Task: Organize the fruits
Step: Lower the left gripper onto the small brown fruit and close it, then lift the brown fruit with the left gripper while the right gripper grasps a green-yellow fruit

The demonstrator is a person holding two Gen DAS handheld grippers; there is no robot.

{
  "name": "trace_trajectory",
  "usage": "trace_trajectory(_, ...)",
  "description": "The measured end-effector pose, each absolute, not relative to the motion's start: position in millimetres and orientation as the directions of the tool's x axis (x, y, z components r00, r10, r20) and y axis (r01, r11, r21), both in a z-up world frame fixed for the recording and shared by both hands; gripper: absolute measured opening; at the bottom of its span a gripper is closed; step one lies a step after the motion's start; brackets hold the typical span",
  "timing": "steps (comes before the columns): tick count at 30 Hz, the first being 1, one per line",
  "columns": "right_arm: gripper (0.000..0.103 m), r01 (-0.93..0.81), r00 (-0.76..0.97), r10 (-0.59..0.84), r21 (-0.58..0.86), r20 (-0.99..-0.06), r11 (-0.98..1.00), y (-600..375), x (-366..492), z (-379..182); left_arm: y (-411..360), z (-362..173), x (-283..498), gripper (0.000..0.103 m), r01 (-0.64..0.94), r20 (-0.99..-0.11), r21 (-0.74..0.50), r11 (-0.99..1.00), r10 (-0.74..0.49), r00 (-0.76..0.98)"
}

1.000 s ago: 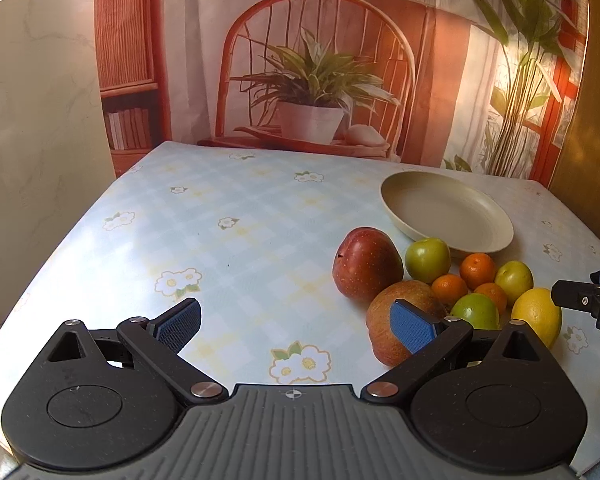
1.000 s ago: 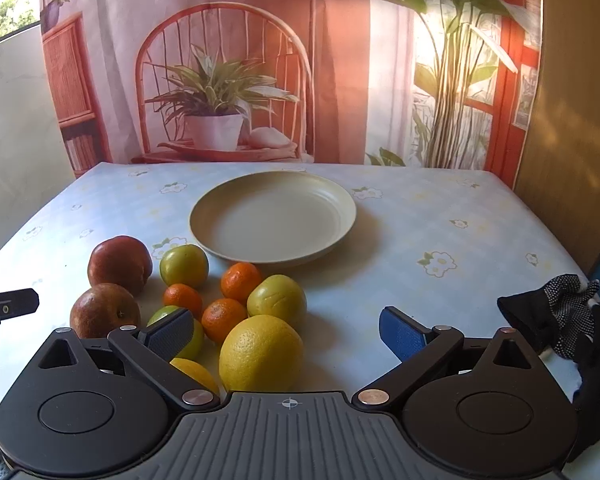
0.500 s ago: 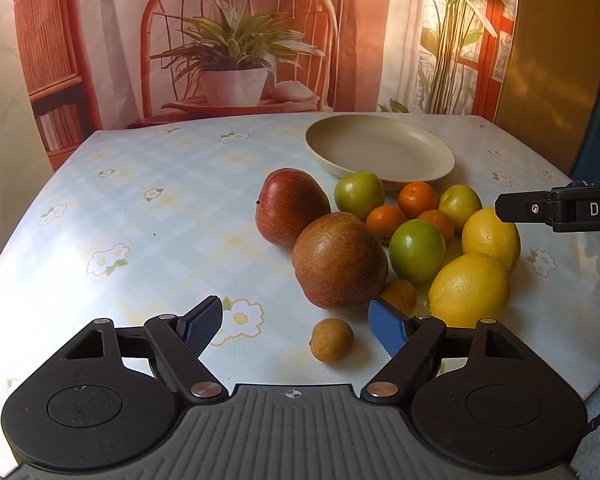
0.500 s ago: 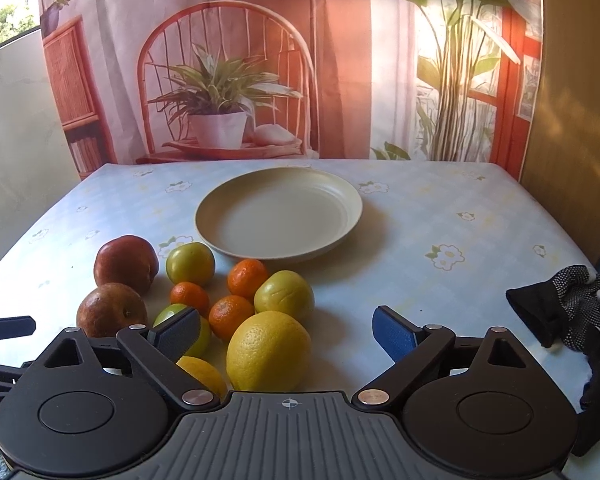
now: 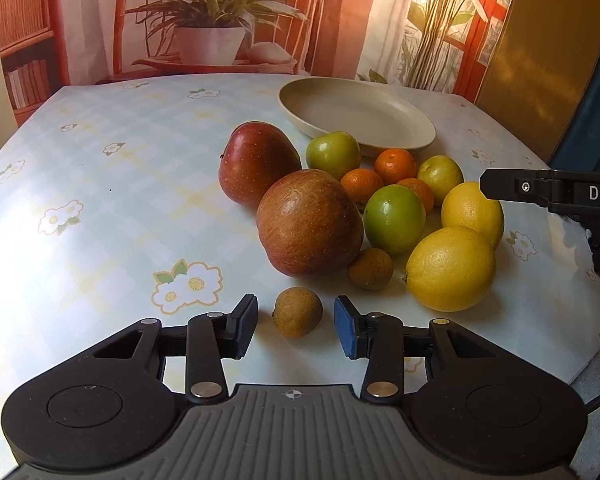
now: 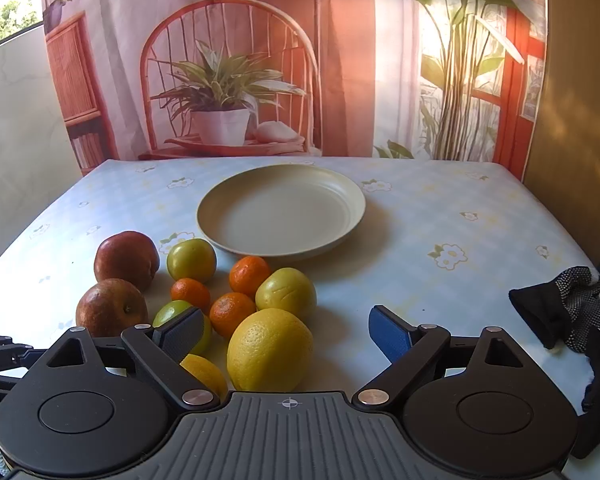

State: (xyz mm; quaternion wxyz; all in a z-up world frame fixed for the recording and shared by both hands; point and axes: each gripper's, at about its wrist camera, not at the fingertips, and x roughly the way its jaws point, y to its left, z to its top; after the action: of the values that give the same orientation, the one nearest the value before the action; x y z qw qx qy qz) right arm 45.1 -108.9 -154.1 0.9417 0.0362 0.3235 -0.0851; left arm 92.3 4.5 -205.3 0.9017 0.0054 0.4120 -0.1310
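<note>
The left tool (image 5: 296, 322) sits low over the table (image 5: 100, 208) with its jaws at a narrow gap, one pad on either side of a small brown longan (image 5: 297, 312). Neither pad touches the fruit, which rests on the table between them. Just beyond it lies a second brown longan (image 5: 370, 269), tucked against a large russet apple (image 5: 309, 229). Behind that apple stands a darker red apple (image 5: 258, 168), the two touching. To their right the pile runs on: a green fruit (image 5: 394, 218), three small oranges, two more yellow-green fruits and two lemons, the nearer lemon (image 5: 450, 268) closest to the table's front edge. An empty cream plate (image 5: 356, 118) lies behind the pile, near it but apart.

The right tool (image 6: 286, 332) is spread wide and holds nothing. It hovers at the front of the table with a large lemon (image 6: 270, 350) between its fingers, nearer the left one, and no pad touches it. A black dotted glove (image 6: 560, 306) lies at the table's right edge.
</note>
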Motion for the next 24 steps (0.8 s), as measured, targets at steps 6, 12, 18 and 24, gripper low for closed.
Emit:
trace_trajectory(6,0.088,0.182,0.776,-0.135,0.014,-0.616,0.983,-109,46,-155,6,-203,92,0.028,0.242,-0.743,-0.121,0.963,-0.250,0.621)
trace_trajectory(12,0.085,0.180,0.775,-0.131,0.018,-0.618,0.984,-109,47,-157,12,-200,90,0.028,0.205,-0.731,-0.136,0.969,-0.238,0.640)
trace_trajectory(18,0.078,0.173,0.773,-0.099,0.059,-0.626,0.983,-117,49,-157,17,-187,85,0.028,0.166,-0.693,-0.101,0.981,-0.190,0.696)
trace_trajectory(24,0.074,0.174,0.776,-0.086,0.081,-0.625,0.981,-127,55,-152,20,-165,82,0.028,0.150,-0.627,-0.049,0.988,-0.147,0.765)
